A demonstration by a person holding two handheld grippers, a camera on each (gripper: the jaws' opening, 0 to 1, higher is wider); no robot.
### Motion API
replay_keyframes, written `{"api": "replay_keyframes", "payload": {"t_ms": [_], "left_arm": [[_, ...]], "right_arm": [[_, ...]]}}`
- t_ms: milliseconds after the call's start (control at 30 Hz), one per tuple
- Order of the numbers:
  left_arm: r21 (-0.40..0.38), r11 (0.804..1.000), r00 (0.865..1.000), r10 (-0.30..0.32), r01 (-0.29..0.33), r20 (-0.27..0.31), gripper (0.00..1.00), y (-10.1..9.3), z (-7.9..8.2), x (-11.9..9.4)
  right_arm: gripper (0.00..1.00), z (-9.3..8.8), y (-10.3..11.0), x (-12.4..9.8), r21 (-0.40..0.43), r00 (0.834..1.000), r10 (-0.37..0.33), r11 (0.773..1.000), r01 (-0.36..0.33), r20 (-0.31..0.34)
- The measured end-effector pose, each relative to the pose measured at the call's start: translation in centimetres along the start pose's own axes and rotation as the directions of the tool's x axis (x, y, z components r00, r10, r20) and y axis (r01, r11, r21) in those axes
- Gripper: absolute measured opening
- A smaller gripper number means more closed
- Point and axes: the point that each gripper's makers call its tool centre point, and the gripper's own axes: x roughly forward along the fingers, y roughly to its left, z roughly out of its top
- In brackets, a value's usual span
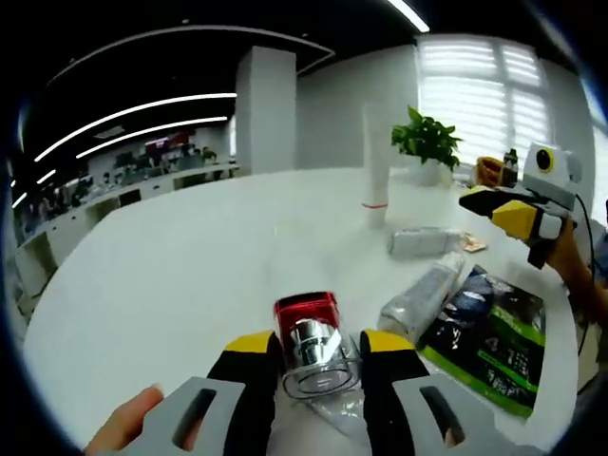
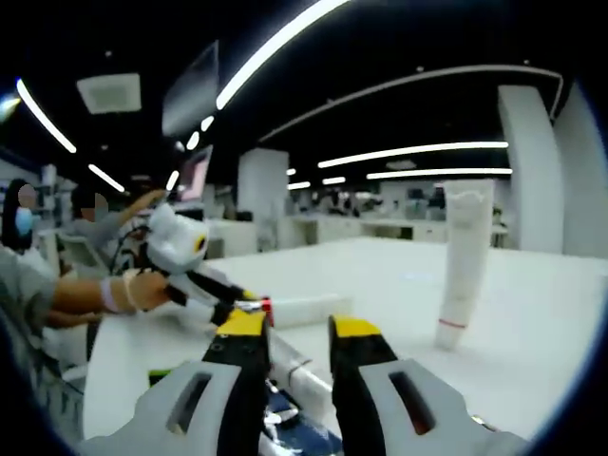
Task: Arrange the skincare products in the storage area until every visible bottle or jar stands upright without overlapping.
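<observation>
1. Your left tool (image 1: 318, 353) is clamped on the red-capped bottle (image 1: 311, 344), jaws on either side of its clear body near the silvery collar, low over the white bench (image 1: 171, 285). It reads as tipped toward the camera rather than standing, so I judge you are holding it to set it upright.
2. Just right of that tool, a clear-wrapped bottle (image 1: 423, 299) lies on its side, partly resting against the dark green packet (image 1: 489, 337) (an overlap the task won't allow). What the packet holds cannot be told.
3. Farther on, a second clear bottle (image 1: 423, 242) also lies flat, apart from the others.
4. Your right tool (image 2: 296, 356) hangs above the bench, its jaws a narrow gap apart with nothing gripped that I can make out; a whitish cylinder shows below between them, but contact is unclear. In the left gripper view the same tool (image 1: 518, 217) sits well over the far right.
5. Beyond, the tall white tube (image 1: 376, 157) stands on its cap, already upright and clear of everything, so leave it be.
6. Farthest, a potted plant (image 1: 427, 142) stands by the window.
</observation>
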Motion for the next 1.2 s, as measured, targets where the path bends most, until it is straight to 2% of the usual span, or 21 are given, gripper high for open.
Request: {"api": "replay_keyframes", "payload": {"t_ms": [233, 367, 433, 900, 1067, 1200], "left_arm": [[-0.012, 0.999, 0.998, 0.032, -0.033, -0.047, 0.32, 0.5, -0.2, -0.4], [-0.009, 0.999, 0.993, 0.036, -0.038, -0.109, 0.31, 0.4, -0.4, -0.9], [-0.037, 0.999, 0.988, 0.023, -0.029, -0.151, 0.31, 0.2, -0.6, -1.3], [-0.062, 0.998, 0.963, 0.011, -0.028, -0.268, 0.31, -0.5, 1.9, -3.8], [-0.07, 0.997, 0.957, 0.002, -0.024, -0.29, 0.31, -0.7, 2.8, -4.5], [-0.058, 0.998, 0.947, 0.0, -0.02, -0.322, 0.31, -1.2, 2.8, -5.1]], "right_arm": [[0.22, 0.4, 1.0, 0.3, -0.018, 1.0, 0.014, 1.0, -0.014, 0.002], [0.22, 0.4, 1.4, 0.5, -0.028, 1.0, 0.02, 0.999, -0.02, -0.003], [0.22, 0.3, 1.6, 0.7, -0.031, 1.0, 0.024, 0.999, -0.024, -0.007], [0.22, 0.6, 3.9, 2.2, -0.063, 0.997, 0.074, 0.995, -0.075, -0.019], [0.25, 0.5, 4.4, 2.8, -0.099, 0.996, 0.078, 0.992, -0.08, -0.032], [0.36, 0.3, 4.9, 3.5, -0.138, 0.995, 0.087, 0.986, -0.093, -0.046]]}}
